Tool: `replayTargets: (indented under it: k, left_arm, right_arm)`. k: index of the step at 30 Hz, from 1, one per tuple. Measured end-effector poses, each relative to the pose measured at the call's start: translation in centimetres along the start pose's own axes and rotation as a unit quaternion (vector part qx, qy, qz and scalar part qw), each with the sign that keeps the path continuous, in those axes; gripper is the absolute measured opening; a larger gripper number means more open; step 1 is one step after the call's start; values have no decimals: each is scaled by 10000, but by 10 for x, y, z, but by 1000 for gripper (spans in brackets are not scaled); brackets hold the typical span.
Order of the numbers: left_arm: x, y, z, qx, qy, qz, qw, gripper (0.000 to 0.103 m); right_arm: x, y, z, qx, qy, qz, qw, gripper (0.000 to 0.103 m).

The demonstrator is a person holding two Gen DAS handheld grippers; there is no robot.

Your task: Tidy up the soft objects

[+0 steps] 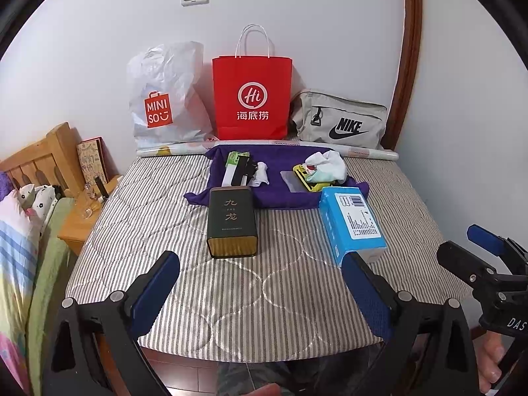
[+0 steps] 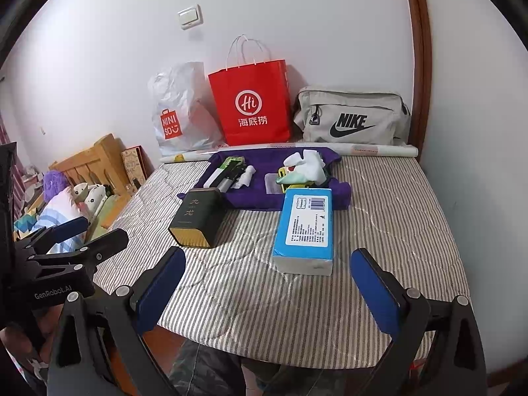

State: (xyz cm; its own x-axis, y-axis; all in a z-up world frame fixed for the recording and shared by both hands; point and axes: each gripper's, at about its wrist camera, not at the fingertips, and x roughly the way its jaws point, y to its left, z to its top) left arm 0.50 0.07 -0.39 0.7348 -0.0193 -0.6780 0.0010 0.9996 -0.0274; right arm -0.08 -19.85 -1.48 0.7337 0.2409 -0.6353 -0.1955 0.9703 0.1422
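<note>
A purple cloth (image 1: 277, 194) (image 2: 250, 198) lies spread at the far side of the striped mattress (image 1: 165, 204) (image 2: 396, 214). On its right half sits a crumpled white cloth bundle (image 1: 326, 163) (image 2: 307, 161). A small white roll (image 1: 262, 173) (image 2: 247, 175) rests on the left half beside a green-and-white box and a black item. My left gripper (image 1: 260, 283) hovers open over the near edge of the mattress, holding nothing. My right gripper (image 2: 267, 283) is open too, level with it on the right, and shows in the left wrist view as the right gripper (image 1: 468, 250).
A dark green tin (image 1: 232, 221) (image 2: 198, 217) and a blue box (image 1: 353, 221) (image 2: 307, 227) lie in front of the cloth. A Miniso plastic bag (image 1: 165, 99), a red paper bag (image 1: 252, 99) and a grey Nike bag (image 1: 343, 122) lean on the wall. A wooden bedside stand (image 1: 76, 227) is at left.
</note>
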Motion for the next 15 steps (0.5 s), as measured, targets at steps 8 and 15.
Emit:
replayTargets:
  k: [8,15]
  left_arm:
    - [-1,3,-1,-47,-4,30,10000,99]
    - [-4,6,-1,-40,-19,46,10000,99]
  right_arm:
    - [-2,1,-1,-16,-22,14,10000,99]
    - [-3,1,0,-37,-32,25,10000,99]
